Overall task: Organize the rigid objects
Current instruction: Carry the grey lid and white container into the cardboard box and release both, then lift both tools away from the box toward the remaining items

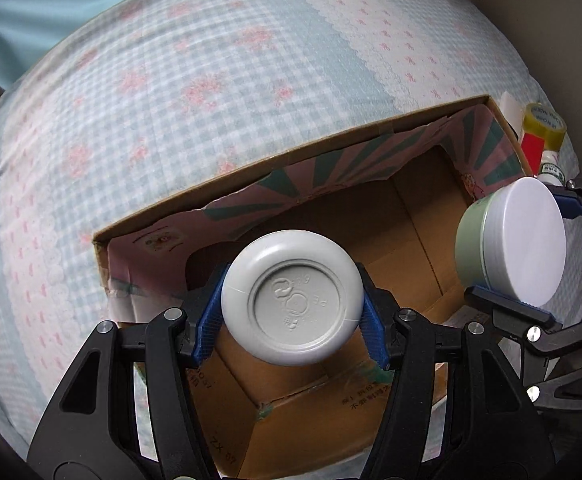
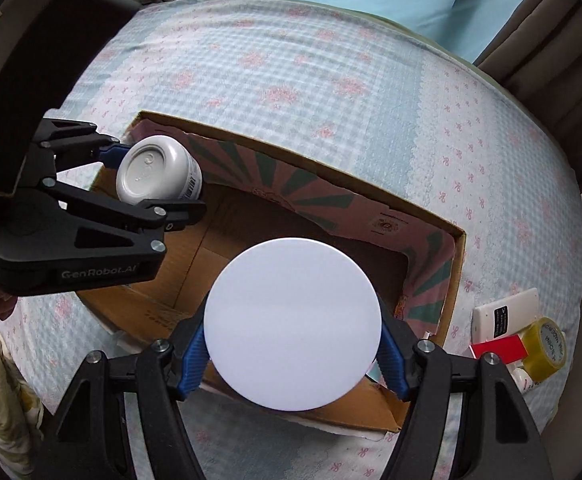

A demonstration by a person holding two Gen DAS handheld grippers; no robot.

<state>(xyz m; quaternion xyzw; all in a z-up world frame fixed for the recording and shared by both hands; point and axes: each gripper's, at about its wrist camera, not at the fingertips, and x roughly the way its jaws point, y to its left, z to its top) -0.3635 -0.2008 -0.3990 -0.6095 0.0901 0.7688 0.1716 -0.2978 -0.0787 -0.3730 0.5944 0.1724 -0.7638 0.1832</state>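
Observation:
My left gripper (image 1: 293,300) is shut on a grey plastic bottle (image 1: 293,298), its round base facing the camera, held above the open cardboard box (image 1: 251,172). It also shows in the right wrist view (image 2: 157,176) over the box's left end. My right gripper (image 2: 293,330) is shut on a round green jar with a white lid (image 2: 293,324), held above the box (image 2: 457,264). In the left wrist view this jar (image 1: 511,244) hangs over the box's right end. The box floor in view is bare.
The box sits on a checked blue and pink bedspread (image 1: 171,100). Beside the box's right end lie a yellow tape roll (image 2: 545,348), a red item (image 2: 499,350) and a white device (image 2: 507,314). Curtains (image 2: 551,40) hang behind.

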